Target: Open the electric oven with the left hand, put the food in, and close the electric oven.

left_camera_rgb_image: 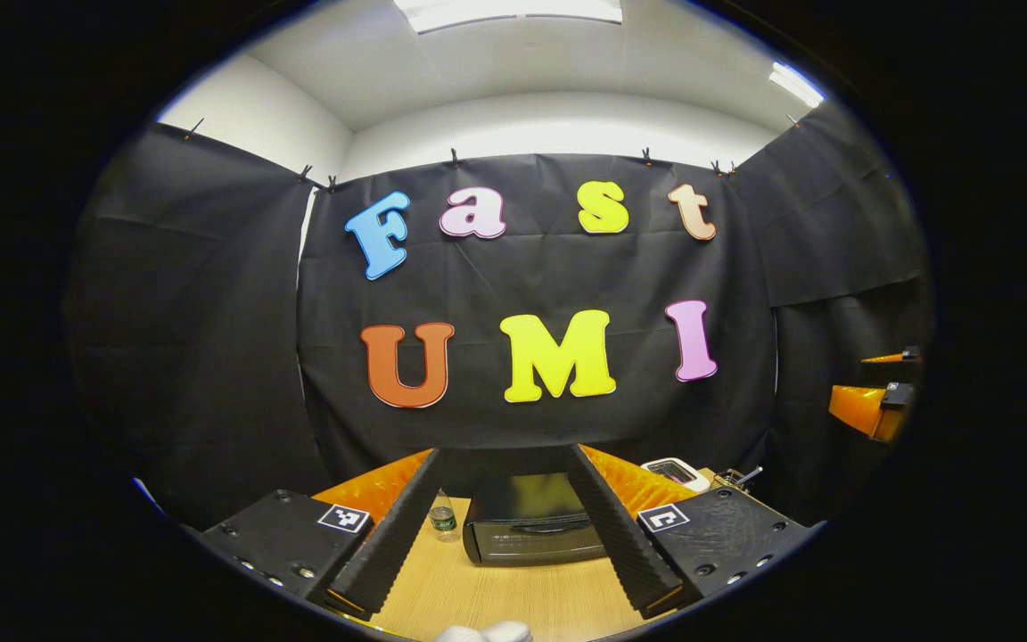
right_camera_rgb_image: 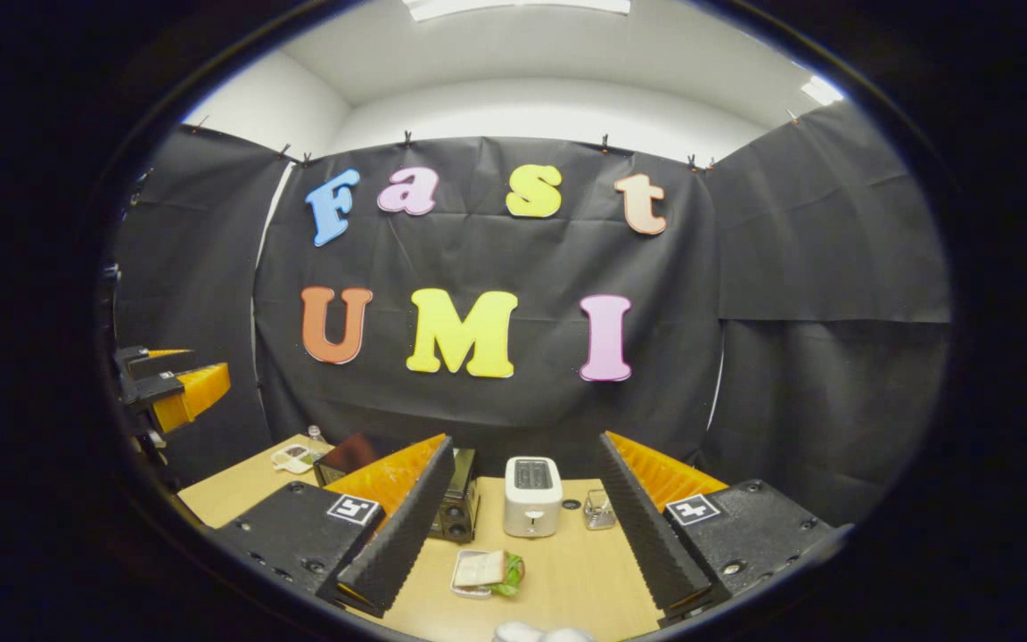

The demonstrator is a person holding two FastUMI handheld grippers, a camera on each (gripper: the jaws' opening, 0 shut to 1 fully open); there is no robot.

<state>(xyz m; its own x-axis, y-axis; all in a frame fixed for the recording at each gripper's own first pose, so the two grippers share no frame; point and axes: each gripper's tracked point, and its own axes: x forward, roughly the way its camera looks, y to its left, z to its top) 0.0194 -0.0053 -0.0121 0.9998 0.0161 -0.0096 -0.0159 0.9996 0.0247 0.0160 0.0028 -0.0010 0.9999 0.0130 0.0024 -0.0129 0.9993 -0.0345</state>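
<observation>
Oven (left_camera_rgb_image: 531, 522): a low black box with a dark glass front and a long handle across the door. The door looks closed. It stands on the desk (left_camera_rgb_image: 496, 597) at 12 o'clock from the left tool (left_camera_rgb_image: 503, 535), framed between that tool's two fingers.
Oven, right gripper view (right_camera_rgb_image: 455, 508): its end with round knobs peeks out at 11 o'clock, partly hidden behind the right tool's near finger.
Food (right_camera_rgb_image: 488, 571): a sandwich with a green leaf at its edge, lying on a small pale tray on the desk, between the right tool's fingers and in front of the toaster.
Left tool: fingers spread wide apart, holding nothing, raised above the desk and short of the oven.
Right tool (right_camera_rgb_image: 527, 544): fingers wide apart, empty, above the desk with the sandwich below them.
Toaster (right_camera_rgb_image: 531, 495): white, upright, at 12 o'clock from the right tool, just right of the oven.
Bottle (left_camera_rgb_image: 443, 517): small, clear, green label, at the oven's left side.
Glass (right_camera_rgb_image: 599, 510): a small clear container just right of the toaster; what it holds is too small to tell.
Desk: light wood grain.
Other tool seen afar: at 3 o'clock in the left gripper view (left_camera_rgb_image: 875, 401), at 9 o'clock in the right gripper view (right_camera_rgb_image: 170, 388).
</observation>
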